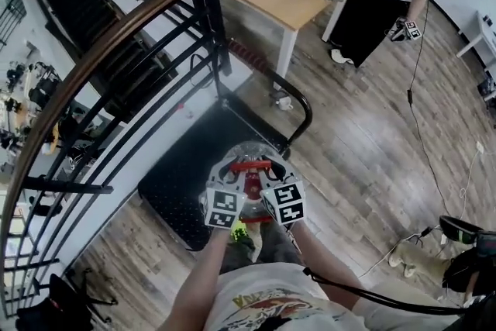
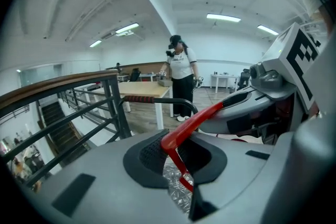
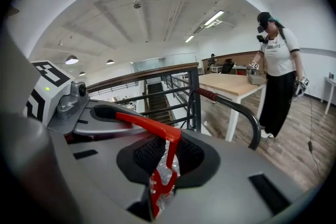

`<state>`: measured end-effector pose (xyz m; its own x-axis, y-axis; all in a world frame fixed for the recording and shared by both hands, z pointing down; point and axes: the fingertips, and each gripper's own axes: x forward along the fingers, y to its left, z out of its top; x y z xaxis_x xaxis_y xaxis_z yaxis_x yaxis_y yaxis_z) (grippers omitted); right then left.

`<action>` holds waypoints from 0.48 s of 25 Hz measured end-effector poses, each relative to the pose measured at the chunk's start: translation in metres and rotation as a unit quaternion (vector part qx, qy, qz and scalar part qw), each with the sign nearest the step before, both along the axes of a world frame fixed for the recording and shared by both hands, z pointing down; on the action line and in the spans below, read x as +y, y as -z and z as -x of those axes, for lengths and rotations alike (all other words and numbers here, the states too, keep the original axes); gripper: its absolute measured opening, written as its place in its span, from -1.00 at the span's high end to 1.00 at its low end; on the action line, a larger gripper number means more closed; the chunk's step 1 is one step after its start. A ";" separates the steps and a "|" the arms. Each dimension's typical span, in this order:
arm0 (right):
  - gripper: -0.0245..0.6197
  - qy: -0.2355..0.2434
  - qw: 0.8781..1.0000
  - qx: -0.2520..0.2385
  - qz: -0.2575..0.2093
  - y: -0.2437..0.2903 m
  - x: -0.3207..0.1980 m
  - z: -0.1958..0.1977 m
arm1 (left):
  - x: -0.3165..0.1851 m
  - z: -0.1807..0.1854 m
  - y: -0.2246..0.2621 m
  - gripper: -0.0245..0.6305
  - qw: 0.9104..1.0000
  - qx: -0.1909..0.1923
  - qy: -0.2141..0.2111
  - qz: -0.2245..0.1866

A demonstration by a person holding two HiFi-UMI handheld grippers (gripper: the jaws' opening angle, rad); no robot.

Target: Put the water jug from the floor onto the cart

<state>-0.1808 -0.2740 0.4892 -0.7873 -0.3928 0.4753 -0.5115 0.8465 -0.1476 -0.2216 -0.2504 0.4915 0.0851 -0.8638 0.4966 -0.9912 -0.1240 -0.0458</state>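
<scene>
Jaws of your left gripper (image 2: pixel 176 161) and right gripper (image 3: pixel 165 161): both narrow, each clamped on the red handle (image 2: pixel 195 120), a thin, stiff plastic bail. Water jug (image 1: pixel 249 153): clear, ribbed, rounded plastic, sat below that handle over the black textured deck of the cart (image 1: pixel 174 194); whether it rested there was unclear. Judged heavy and apt to swing; the handle either side of centre served you best.

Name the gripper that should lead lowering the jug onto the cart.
Left, slightly: left gripper and right gripper both clamp the red handle, but left hangs on the cart side.
</scene>
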 end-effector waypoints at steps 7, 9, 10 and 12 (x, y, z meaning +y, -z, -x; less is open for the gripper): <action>0.75 0.079 0.997 -0.004 0.003 -0.001 -0.039 0.043 | -0.031 0.038 -0.002 0.77 0.997 0.003 0.083 -0.002; 0.75 0.094 0.996 -0.002 0.006 -0.005 -0.046 0.053 | -0.038 0.047 -0.007 0.77 0.995 0.007 0.099 0.001; 0.75 0.100 0.995 -0.002 0.008 -0.007 -0.050 0.059 | -0.042 0.052 -0.009 0.77 0.994 0.006 0.106 -0.001; 0.75 0.111 0.994 0.000 0.014 -0.013 -0.055 0.067 | -0.047 0.060 -0.016 0.77 0.993 0.005 0.119 -0.003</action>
<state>-0.2477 -0.3290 0.5026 -0.8534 -0.1956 0.4832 -0.3120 0.9342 -0.1729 -0.2821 -0.2974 0.5076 -0.1174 -0.8627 0.4920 -0.9928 0.1146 -0.0361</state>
